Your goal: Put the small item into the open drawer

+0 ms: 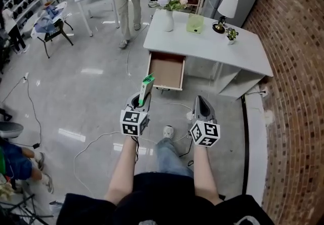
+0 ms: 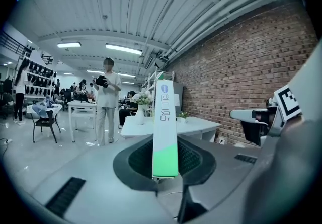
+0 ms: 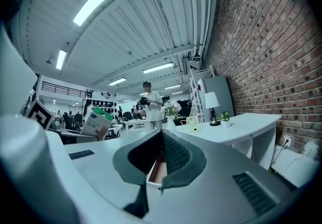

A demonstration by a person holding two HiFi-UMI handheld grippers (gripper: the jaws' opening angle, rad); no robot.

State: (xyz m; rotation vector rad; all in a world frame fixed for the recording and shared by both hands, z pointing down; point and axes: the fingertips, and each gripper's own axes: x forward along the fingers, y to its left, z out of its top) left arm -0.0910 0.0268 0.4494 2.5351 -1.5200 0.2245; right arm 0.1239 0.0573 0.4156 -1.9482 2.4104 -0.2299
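A small white-and-green box (image 1: 147, 86) stands upright in my left gripper (image 1: 143, 98), which is shut on its lower end; in the left gripper view the box (image 2: 165, 127) rises between the pads. My right gripper (image 1: 202, 101) is level with it on the right, shut and holding nothing. The open drawer (image 1: 166, 70), with a brown bottom, sticks out of the white desk (image 1: 238, 52) ahead of both grippers. In the right gripper view the drawer (image 3: 157, 167) shows just past the closed jaw tips (image 3: 162, 137), and the box (image 3: 95, 123) appears at the left.
On the desk stand a vase of flowers (image 1: 168, 19), a pale green box (image 1: 195, 23), a lamp (image 1: 225, 11) and a small plant (image 1: 231, 34). A person (image 1: 127, 1) stands beyond the desk. Cables (image 1: 96, 143) cross the floor. A brick wall (image 1: 298, 67) runs along the right.
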